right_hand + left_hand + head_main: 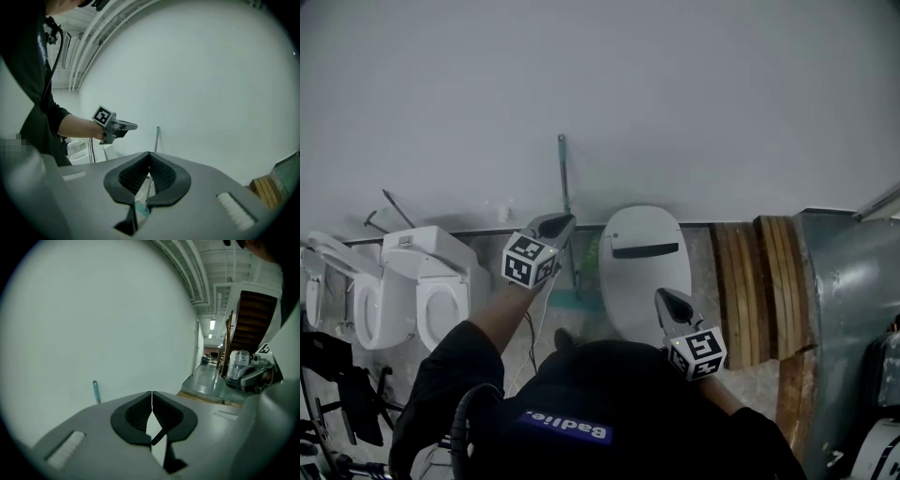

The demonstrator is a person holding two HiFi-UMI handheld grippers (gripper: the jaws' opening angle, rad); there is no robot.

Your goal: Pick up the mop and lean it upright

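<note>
Head view shows the mop (pixel 563 183) standing almost upright. Its thin handle rests against the wall (pixel 694 84) and its teal head sits low by the floor, between the toilets (pixel 422 291) and a white lid (pixel 643 234). With neither gripper on it, the wall alone seems to carry it, so the leaning step looks done. The left gripper (pixel 563 223) sits near the handle, but its own view shows the jaws together with nothing between them. The handle's teal tip stands off to one side there, apart from the jaws, probably so that the pole is not nudged off balance. The right gripper (pixel 672 300) hangs lower, over the white lid and well apart from the mop. Its jaws also meet at the tips with nothing in them. The pole seen through the hollow behind those tips is only the mop farther off at the wall. A slim handle on a smooth wall may slide sideways.
</note>
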